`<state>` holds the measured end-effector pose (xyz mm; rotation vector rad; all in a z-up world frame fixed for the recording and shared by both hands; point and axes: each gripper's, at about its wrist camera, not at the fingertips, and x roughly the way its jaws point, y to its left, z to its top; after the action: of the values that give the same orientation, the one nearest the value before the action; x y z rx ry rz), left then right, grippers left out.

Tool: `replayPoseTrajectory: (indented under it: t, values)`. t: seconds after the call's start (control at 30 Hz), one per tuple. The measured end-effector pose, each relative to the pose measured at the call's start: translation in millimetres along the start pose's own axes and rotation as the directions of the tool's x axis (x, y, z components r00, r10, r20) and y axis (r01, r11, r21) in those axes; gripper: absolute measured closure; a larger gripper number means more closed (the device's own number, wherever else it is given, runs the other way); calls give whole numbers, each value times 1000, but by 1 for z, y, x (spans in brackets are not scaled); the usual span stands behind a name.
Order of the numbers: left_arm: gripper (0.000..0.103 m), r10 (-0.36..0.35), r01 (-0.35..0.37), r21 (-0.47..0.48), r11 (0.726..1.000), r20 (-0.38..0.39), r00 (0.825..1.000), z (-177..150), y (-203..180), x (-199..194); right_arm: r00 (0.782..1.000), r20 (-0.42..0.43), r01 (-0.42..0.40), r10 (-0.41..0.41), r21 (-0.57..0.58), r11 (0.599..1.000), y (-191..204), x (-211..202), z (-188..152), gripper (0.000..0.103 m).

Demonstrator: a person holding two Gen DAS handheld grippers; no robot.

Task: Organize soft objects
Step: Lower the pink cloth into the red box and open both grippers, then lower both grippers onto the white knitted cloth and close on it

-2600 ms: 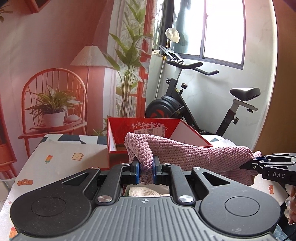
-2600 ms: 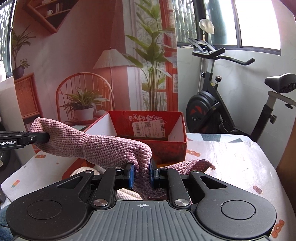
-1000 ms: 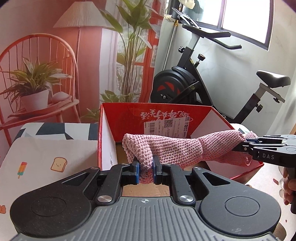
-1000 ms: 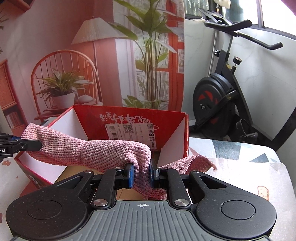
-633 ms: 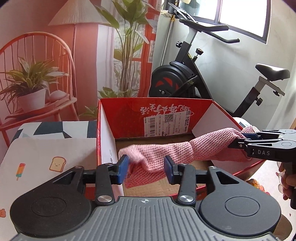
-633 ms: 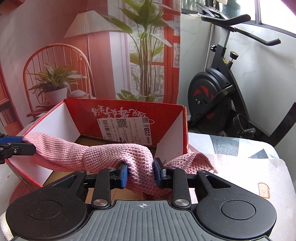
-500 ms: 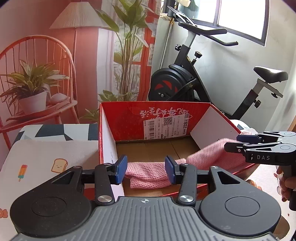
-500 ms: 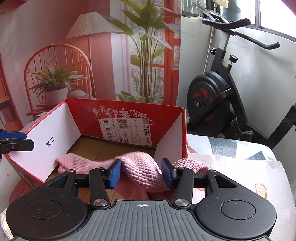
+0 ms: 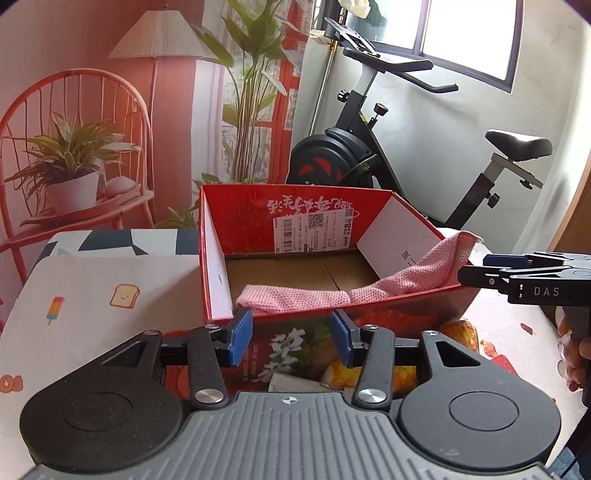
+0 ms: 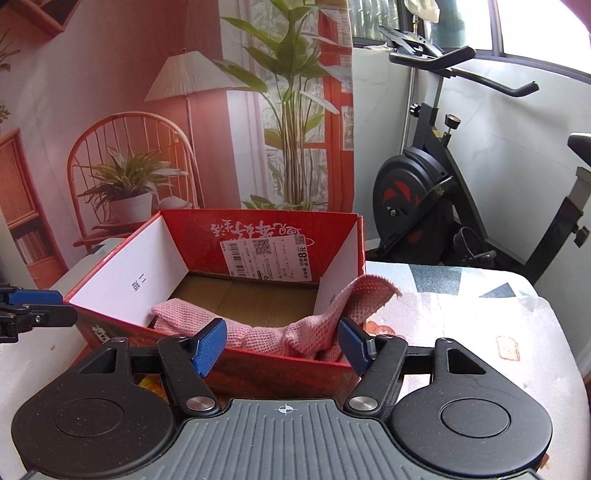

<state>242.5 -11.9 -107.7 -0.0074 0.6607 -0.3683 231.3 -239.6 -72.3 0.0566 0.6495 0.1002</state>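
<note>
home room: exercise bike (image 9: 388,155) by the window (image 9: 469,33), printed backdrop (image 10: 166,129) of chair, lamp, plants, bench (image 9: 92,288) with cartoon-print cloth.

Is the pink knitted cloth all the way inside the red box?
No. The pink knitted cloth lies mostly inside the red box, but one end drapes over its right wall.

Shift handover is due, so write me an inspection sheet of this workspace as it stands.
Surface: table under a white cloth with toast and ice-lolly prints.
Job's things: pink knitted cloth lies in the red cardboard box, one end draped over the box's right wall.
Clutter: nothing seen.
Grippers: left gripper open, empty; right gripper open, empty, both before the box.
Cables: nothing seen.
Surroundings: exercise bike behind the table; printed backdrop showing chair, lamp and plants.
</note>
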Motion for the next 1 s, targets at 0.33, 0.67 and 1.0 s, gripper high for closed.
replayPoseTrajectory:
  t: [0.33,0.67,1.0]
  values:
    - [54,-27,24,-42,999,-95,995,-50,2,1,1000,22,-5,4,53,999,15,-51,-60,40]
    - [53,-37,25,-90,996,-139,990,-71,5,12,998,-39,47,-39,234,971,2,-78,-117,40]
    - [53,-58,37,-135,990,-149,987,-81,7,14,996,-89,25,3,312,950,-7,-73,-131,49]
